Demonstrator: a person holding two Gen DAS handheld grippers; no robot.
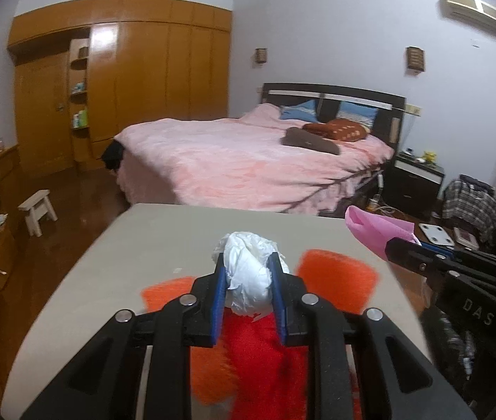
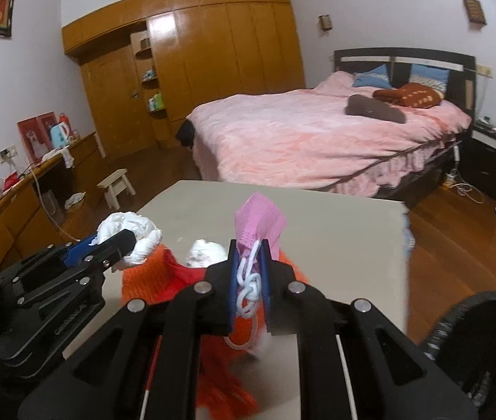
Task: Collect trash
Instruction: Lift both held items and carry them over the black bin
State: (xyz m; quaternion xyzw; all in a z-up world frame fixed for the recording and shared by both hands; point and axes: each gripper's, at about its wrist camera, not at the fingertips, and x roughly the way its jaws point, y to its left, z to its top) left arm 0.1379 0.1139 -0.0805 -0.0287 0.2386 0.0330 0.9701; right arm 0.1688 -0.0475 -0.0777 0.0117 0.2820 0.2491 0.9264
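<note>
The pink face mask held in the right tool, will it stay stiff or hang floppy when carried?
The pink face mask is probably floppy: it stands creased above the right tool, and its white ear loops dangle tangled. It looks thin, so likely very light. It may slip if only the loops are pinched.

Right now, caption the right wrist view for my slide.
Right gripper clamps a pink face mask; left gripper holds crumpled tissue above the table.

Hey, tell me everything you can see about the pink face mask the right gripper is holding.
The pink face mask looks like a thin pleated disposable one, folded and crumpled. It stands upright from the right gripper, whose jaws are shut on its lower edge. Its white ear loops, knotted together, hang down between the jaws. It is lifted clear of the beige table, touching nothing else.
</note>
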